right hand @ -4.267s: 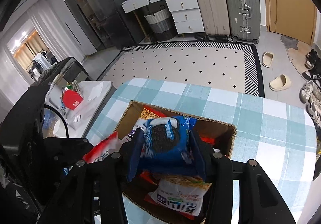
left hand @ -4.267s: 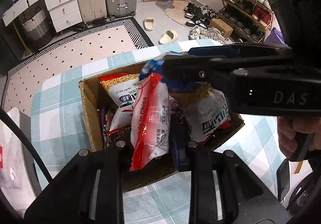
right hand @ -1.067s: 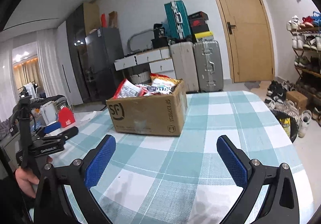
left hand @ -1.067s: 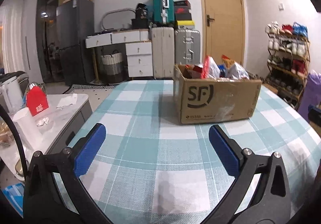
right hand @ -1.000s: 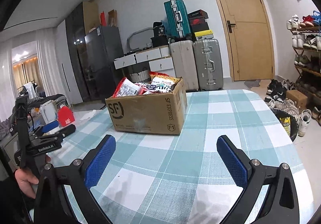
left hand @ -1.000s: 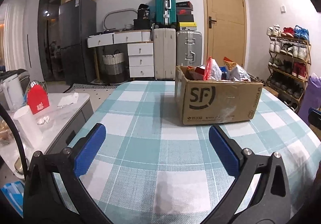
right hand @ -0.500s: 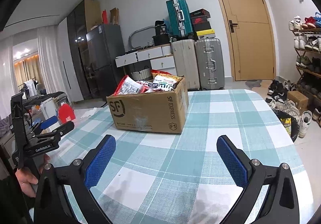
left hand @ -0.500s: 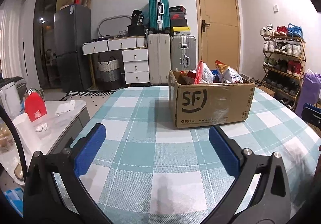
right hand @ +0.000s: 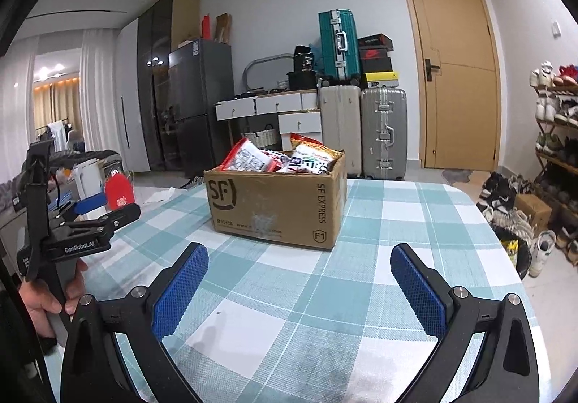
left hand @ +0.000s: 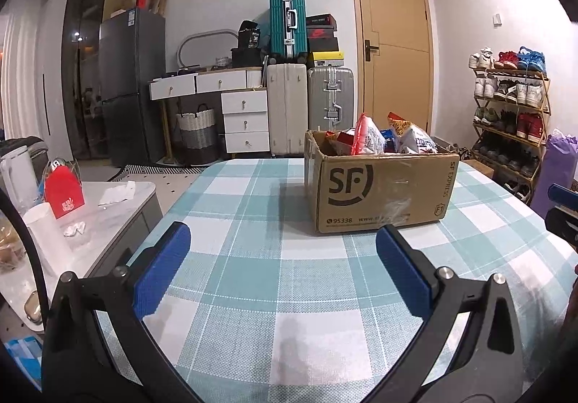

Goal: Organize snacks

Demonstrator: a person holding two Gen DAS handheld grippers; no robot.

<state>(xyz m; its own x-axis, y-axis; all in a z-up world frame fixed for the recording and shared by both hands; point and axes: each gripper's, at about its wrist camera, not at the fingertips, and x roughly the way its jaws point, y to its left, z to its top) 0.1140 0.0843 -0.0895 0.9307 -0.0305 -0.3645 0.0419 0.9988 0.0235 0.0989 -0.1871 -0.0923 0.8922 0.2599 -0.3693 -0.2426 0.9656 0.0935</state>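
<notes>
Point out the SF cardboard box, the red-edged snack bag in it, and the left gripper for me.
SF cardboard box (left hand: 379,193): left wrist view, on its printed front face.
Red-edged snack bag (right hand: 247,158): right wrist view, on its white front.
Left gripper (left hand: 283,273): left wrist view, midway between its blue fingertips.

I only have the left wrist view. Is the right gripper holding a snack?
Observer: No. The right gripper is open and empty, low over the checked table, short of the cardboard box.
Operator: Anything on the floor past the table on that side?
Observer: A dark bin-like container stands close to the table's edge, with a white shoe beside it.
</notes>
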